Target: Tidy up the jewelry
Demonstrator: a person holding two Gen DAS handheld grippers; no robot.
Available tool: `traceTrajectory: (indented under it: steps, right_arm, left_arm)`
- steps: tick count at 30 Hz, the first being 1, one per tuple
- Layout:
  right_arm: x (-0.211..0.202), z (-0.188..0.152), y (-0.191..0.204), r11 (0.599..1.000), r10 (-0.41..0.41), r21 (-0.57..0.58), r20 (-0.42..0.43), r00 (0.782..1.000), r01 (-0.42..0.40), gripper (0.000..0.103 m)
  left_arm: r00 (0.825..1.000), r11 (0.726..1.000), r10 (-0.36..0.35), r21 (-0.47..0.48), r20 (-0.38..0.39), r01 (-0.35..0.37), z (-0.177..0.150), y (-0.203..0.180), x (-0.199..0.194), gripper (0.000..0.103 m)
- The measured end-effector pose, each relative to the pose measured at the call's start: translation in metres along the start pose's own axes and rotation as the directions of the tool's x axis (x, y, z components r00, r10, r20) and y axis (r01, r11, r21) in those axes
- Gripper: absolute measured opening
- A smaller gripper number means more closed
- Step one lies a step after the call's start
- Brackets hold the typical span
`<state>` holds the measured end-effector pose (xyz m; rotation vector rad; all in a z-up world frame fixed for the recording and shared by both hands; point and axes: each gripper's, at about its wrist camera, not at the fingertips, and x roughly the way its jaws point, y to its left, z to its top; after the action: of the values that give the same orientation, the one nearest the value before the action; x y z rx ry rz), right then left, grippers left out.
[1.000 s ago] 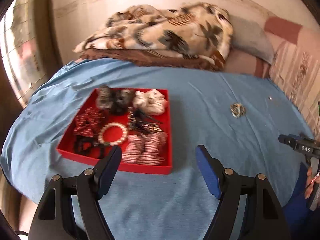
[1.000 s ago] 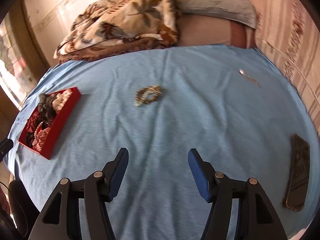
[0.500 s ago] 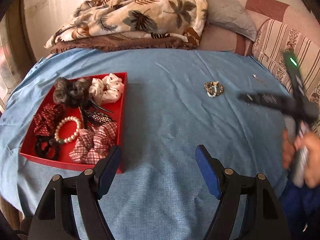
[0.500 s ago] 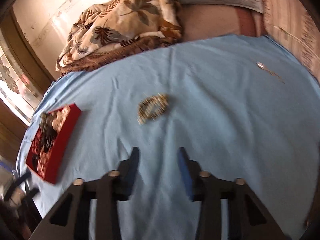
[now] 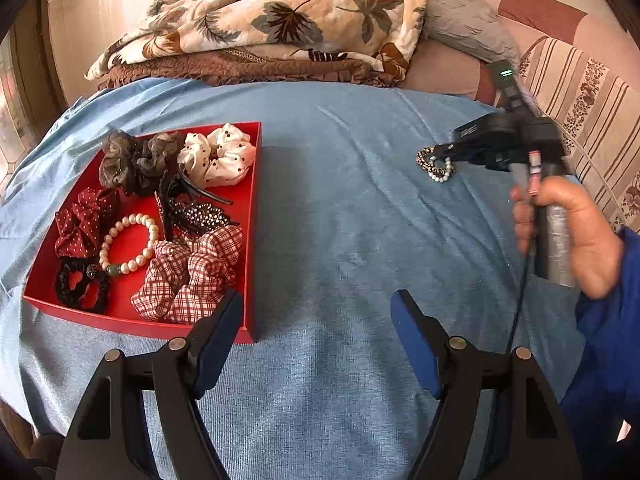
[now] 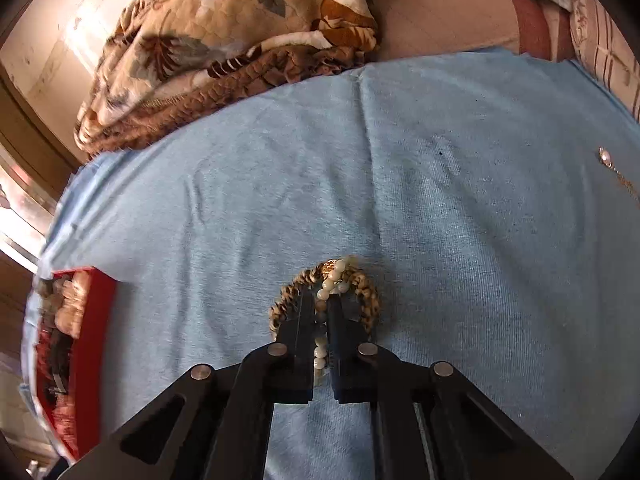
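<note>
A red tray [image 5: 250,216] on the blue bedspread holds several scrunchies, a black hair clip and a pearl bracelet [image 5: 128,244]. A brown-and-pearl beaded bracelet [image 6: 362,286] lies on the spread to the right of the tray; it also shows in the left wrist view [image 5: 434,166]. My right gripper [image 6: 321,304] is shut on this bracelet's pearl strand, which still rests on the bed. In the left wrist view the right gripper [image 5: 444,148] reaches it from the right. My left gripper [image 5: 316,316] is open and empty, near the tray's front right corner.
A folded leaf-print blanket [image 5: 280,20] and a grey pillow [image 5: 460,24] lie at the head of the bed. A thin chain with a small pendant [image 6: 612,168] lies on the spread at far right. The tray's edge [image 6: 94,340] shows at left in the right wrist view.
My right gripper has moved forward to the beaded bracelet and closed on it. The left gripper's view has shifted slightly; it stays open.
</note>
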<state>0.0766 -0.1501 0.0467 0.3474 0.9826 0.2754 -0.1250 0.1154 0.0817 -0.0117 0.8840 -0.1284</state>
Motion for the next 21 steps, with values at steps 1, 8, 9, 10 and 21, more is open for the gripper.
traceTrajectory:
  steps: [1,8,9,10,21]
  right_arm:
    - [-0.008,-0.001,-0.001,0.999,0.044,0.015,0.003,0.999,-0.045,0.007]
    - [-0.085,-0.044,-0.008,0.934,0.354,0.051,0.002,0.935,-0.354,0.007]
    - [-0.09,-0.052,-0.01,0.95,0.313,0.024,-0.011,0.95,-0.313,0.007]
    - [-0.094,-0.06,-0.013,0.955,0.297,0.008,-0.021,0.955,-0.297,0.007]
    - [-0.119,-0.113,-0.064,0.999,0.051,0.011,0.019,0.998,-0.052,0.008]
  left_arm:
    - [1.0,1.0,0.0,-0.005,-0.001,0.0,0.0,0.001,0.0,0.075]
    - [1.0,1.0,-0.004,-0.027,-0.004,0.004,-0.002,0.003,-0.004,0.075]
    - [1.0,0.999,-0.009,-0.032,-0.007,0.009,-0.002,0.002,-0.005,0.075]
    - [1.0,0.999,-0.014,-0.033,-0.008,0.014,-0.002,0.002,-0.006,0.075]
    - [0.99,0.993,-0.119,0.001,-0.076,0.12,0.02,-0.035,0.013,0.075]
